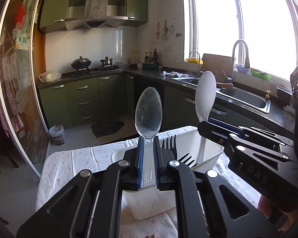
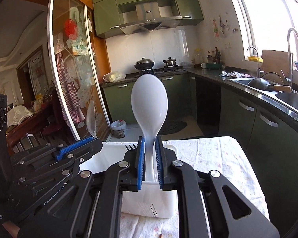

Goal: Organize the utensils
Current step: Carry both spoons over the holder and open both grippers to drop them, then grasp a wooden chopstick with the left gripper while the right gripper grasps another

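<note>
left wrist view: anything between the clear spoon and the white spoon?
No object between them, only distant kitchen behind. The clear plastic spoon and white plastic spoon stand apart; black plastic forks sit lower in the white basket.

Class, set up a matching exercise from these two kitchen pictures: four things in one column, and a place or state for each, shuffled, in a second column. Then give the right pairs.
Column 1
1. clear spoon
2. white spoon
3. black forks
4. white basket

Column 2
A. standing on the cloth-covered table
B. clamped by the left tongs, bowl up
C. lying in the basket
D. clamped by the right tongs, bowl up

Pairs: 1-B, 2-D, 3-C, 4-A
</note>
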Tool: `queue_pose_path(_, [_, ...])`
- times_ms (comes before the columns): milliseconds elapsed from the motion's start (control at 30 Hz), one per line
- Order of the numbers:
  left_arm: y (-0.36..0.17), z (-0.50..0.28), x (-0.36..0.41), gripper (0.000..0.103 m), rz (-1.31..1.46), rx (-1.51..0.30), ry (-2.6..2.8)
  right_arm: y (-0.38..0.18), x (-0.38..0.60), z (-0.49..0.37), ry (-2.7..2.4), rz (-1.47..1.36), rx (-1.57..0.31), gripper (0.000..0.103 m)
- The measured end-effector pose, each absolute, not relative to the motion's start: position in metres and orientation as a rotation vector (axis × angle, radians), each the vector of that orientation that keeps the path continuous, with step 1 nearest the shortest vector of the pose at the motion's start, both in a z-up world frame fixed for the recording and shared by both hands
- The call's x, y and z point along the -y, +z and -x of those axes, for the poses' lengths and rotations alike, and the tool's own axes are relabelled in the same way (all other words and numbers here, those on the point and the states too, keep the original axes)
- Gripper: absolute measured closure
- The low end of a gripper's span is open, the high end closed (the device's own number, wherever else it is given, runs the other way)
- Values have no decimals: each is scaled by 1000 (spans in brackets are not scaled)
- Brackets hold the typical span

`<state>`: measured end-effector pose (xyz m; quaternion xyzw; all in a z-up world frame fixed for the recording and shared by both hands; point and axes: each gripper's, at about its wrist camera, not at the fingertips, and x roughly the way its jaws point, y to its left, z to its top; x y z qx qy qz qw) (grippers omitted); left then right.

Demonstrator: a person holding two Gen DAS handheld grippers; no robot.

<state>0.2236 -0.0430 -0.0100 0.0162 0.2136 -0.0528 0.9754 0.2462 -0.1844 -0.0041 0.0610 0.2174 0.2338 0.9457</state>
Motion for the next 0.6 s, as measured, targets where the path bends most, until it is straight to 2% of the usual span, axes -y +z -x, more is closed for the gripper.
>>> queue_pose_path(200, [-3,-215,40,83,-27,-442,-120,2,191,-227,480,-117,-432,85])
queue_pose_path(300, [4,-205,36,68,-12,-474,-131,10,203,-211,485,-113,-457,85])
queue_pose_path(333, [5,-201,35,58,-9,-501,-136,12,206,-205,490,-108,-478,82])
queue_pose_path(367, [5,-197,35,53,-8,-534,-143,13,210,-200,497,-100,-509,81])
queue_pose_path(600, [-40,-175,23,53,-30,-982,-141,-17,236,-175,537,-57,-841,79])
